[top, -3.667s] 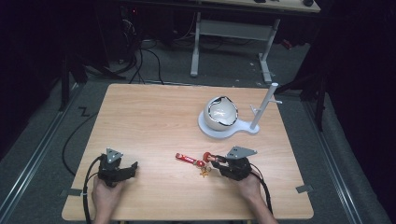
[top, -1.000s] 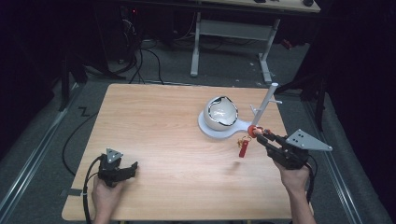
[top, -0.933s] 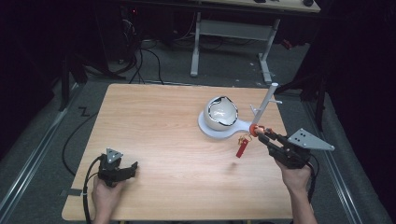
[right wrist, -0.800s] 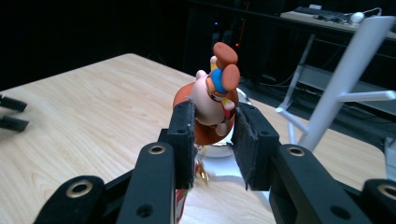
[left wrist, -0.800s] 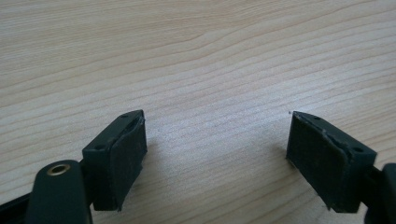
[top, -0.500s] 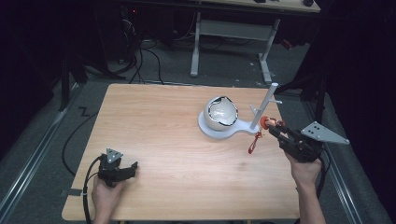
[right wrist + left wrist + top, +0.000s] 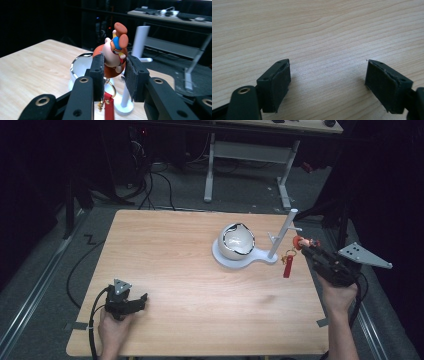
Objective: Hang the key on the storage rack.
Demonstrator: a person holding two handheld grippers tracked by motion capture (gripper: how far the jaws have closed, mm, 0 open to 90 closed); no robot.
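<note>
A keychain with a small red and cream toy figure (image 7: 115, 53) is clamped between the jaws of my right gripper (image 7: 113, 66). Its gold ring and red strap (image 7: 287, 265) hang below. In the high view my right gripper (image 7: 306, 245) holds it in the air at the table's right edge, just right of a white stand's upright post (image 7: 281, 232) with short pegs. The stand's flat base (image 7: 240, 260) carries a white bowl (image 7: 237, 241). My left gripper (image 7: 135, 302) rests near the front left corner, open, with bare wood between its pads (image 7: 277, 83).
The wooden table (image 7: 165, 250) spreads between the two grippers. A white-legged desk (image 7: 250, 150) and cables (image 7: 150, 175) lie on the floor beyond the far edge. Dark surroundings ring the table.
My right gripper picked the keychain up from the table's front middle and carried it up and right to the stand's post. The left gripper has stayed put.
</note>
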